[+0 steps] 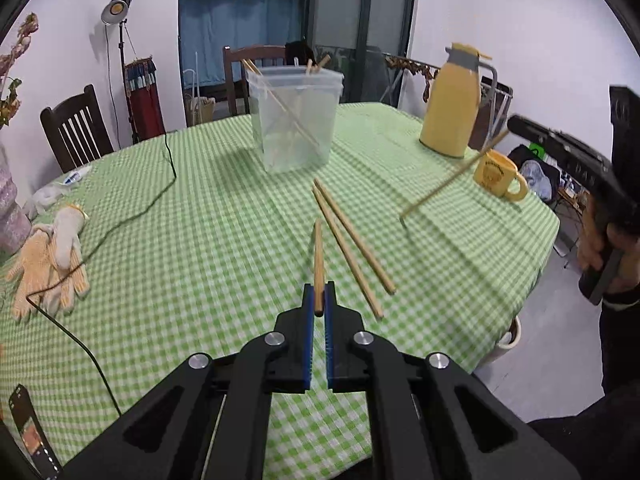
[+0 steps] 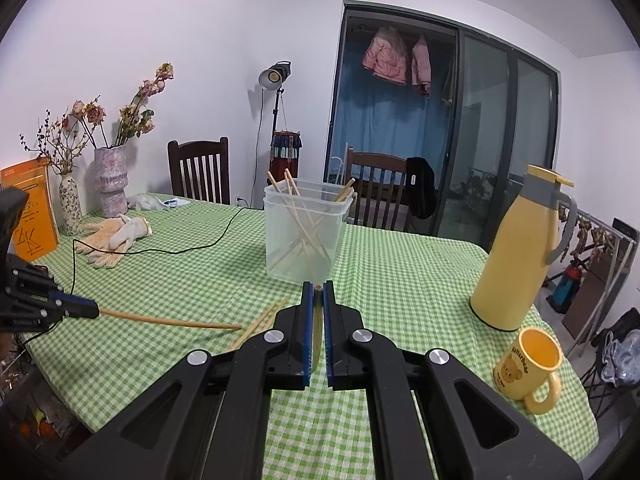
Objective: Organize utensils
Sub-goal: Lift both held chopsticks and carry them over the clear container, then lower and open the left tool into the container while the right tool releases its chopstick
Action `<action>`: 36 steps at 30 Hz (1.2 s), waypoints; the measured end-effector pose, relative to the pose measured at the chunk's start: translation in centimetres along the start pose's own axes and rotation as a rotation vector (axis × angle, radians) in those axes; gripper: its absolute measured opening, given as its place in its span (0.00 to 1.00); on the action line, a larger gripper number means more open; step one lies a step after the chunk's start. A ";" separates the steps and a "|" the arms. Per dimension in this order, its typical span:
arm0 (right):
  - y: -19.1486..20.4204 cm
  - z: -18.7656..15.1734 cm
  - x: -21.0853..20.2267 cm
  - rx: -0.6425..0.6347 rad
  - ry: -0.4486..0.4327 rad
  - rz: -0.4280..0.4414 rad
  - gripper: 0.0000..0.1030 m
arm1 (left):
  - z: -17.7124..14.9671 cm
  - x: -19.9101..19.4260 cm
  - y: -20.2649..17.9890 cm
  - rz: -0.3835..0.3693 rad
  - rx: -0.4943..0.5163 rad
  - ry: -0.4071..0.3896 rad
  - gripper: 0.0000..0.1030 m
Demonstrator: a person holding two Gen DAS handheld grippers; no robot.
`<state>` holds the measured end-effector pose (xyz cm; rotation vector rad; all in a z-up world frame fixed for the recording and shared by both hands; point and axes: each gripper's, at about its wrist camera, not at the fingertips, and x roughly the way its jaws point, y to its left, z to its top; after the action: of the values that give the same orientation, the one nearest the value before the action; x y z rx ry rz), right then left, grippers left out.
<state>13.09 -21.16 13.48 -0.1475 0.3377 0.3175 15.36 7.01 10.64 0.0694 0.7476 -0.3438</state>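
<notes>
My left gripper (image 1: pixel 319 286) is shut on a wooden chopstick (image 1: pixel 318 256) that sticks out forward above the green checked tablecloth (image 1: pixel 200 220). Two more chopsticks (image 1: pixel 352 248) lie side by side on the cloth just right of it. Behind them stands a clear plastic container (image 1: pixel 296 128) with several chopsticks leaning inside. My right gripper (image 2: pixel 318 284) is shut on another chopstick (image 2: pixel 317 332), held lengthwise between its blue pads. In the left wrist view that gripper (image 1: pixel 514 122) hovers at the right, its chopstick (image 1: pixel 452 174) slanting down toward the table. The container (image 2: pixel 304 232) is straight ahead of it.
A yellow thermos (image 2: pixel 516 256) and a yellow mug (image 2: pixel 528 364) stand at the right edge. Work gloves (image 1: pixel 48 256) and a black cable (image 1: pixel 120 228) lie on the left side. Vases (image 2: pixel 110 180) and an orange book (image 2: pixel 32 212) stand far left; chairs (image 2: pixel 200 168) ring the table.
</notes>
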 end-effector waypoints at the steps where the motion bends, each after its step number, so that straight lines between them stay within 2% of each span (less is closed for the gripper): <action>1: 0.0 0.2 0.0 -0.003 -0.003 0.003 0.05 | 0.3 -0.1 0.1 -0.005 -0.005 -0.006 0.01; 9: -1.1 1.8 1.1 0.011 0.005 0.058 0.05 | 4.9 -0.5 1.3 -0.021 -0.008 -0.058 0.01; 20: -5.4 4.3 5.1 0.132 0.084 0.136 0.05 | 11.8 1.5 1.5 -0.052 0.018 -0.129 0.02; 30: -5.8 5.8 7.2 0.139 0.125 0.173 0.05 | 14.4 3.2 2.5 -0.081 0.005 -0.144 0.02; 36: -5.4 8.2 7.7 0.101 0.085 0.166 0.05 | 16.9 1.5 2.9 -0.094 0.020 -0.221 0.01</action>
<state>24.19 -22.45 18.93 -0.0340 0.4504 0.4582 28.39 6.21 21.92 0.0143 0.5297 -0.4413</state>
